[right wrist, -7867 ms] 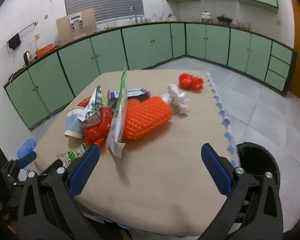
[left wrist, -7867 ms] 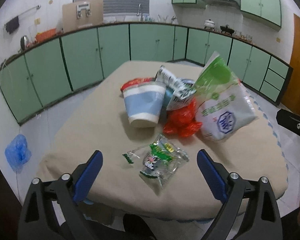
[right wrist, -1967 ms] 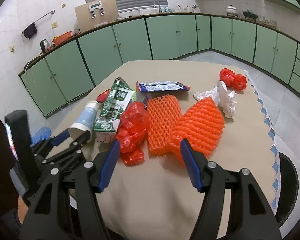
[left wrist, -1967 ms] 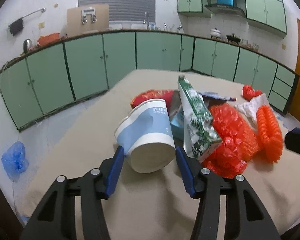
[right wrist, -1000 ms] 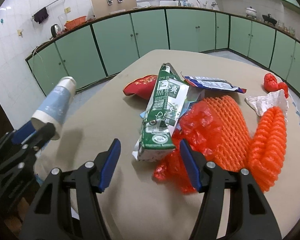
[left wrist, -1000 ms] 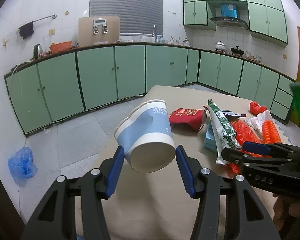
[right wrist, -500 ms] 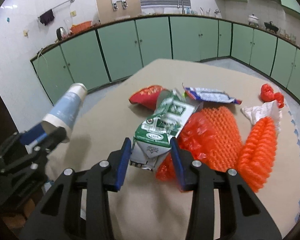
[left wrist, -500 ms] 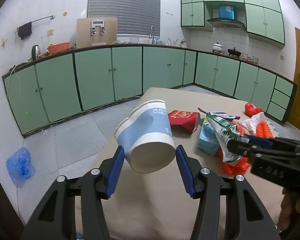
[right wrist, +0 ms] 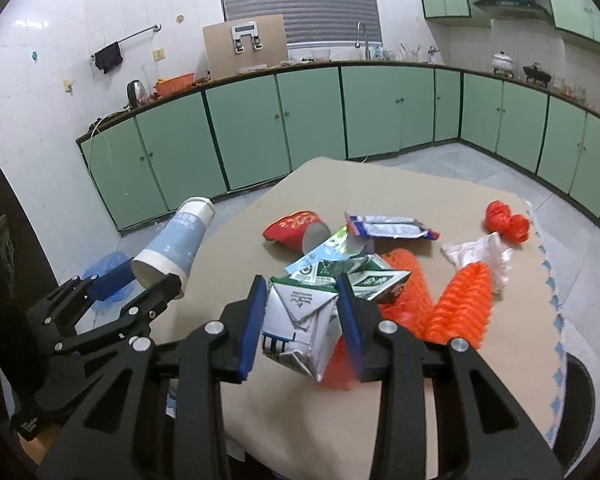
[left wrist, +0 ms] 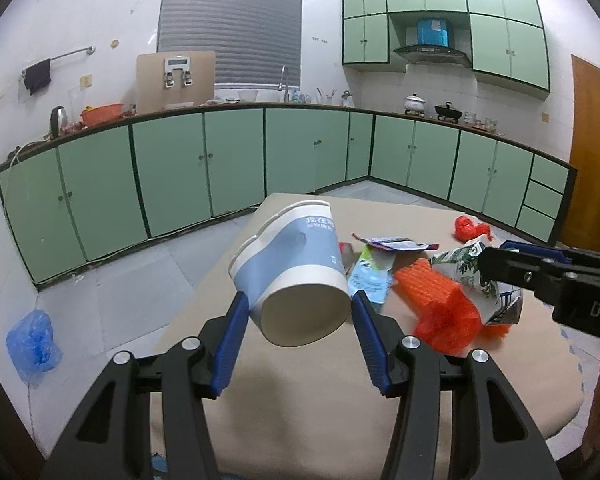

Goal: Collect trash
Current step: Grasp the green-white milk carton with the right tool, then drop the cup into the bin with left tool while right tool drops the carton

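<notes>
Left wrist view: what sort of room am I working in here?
A home kitchen, by the look of it. Green base cabinets run under a long counter along the walls, a sink tap stands below the shuttered window, and a range hood hangs over a white pot.

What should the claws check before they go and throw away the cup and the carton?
1. Left claw pinches the paper cup on both sides: ok.
2. Right claw has just been closing and its pads press the green milk carton: ok.
3. Carton is lifted off the table: ok.
4. Nothing else dangles from the carton: cannot tell, the red plastic bag sits right behind it.
5. Black bin is in view past the table's right edge: ok.
6. Bin has room inside: cannot tell.
</notes>
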Demonstrator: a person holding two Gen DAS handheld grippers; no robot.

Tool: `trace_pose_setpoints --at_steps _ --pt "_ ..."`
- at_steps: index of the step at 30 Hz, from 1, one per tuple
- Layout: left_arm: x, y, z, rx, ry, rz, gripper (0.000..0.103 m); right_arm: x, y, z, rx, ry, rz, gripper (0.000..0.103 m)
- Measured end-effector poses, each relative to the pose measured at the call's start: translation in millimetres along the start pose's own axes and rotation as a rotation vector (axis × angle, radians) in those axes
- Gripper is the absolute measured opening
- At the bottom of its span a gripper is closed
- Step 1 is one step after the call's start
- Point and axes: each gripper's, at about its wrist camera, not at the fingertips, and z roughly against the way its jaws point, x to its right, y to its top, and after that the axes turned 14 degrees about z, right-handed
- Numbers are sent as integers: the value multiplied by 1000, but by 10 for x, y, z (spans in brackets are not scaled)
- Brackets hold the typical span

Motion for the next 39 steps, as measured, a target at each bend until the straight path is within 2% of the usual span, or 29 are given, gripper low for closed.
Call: trace_pose_setpoints --at_steps 14,22,32,39 --pt "268 -3 29 0 -53 -23 53 244 -11 305 21 -75 44 33" --pt "658 -33 16 -13 -113 -76 53 619 -160 551 15 -148 13 33" --pt "1674 -205 -143 -67 -276 -200 53 1344 -548 926 1 -271 -71 33" --pt "2380 -364 -275 -105 -392 -252 53 2069 -1002 1218 -38 -389 -166 33"
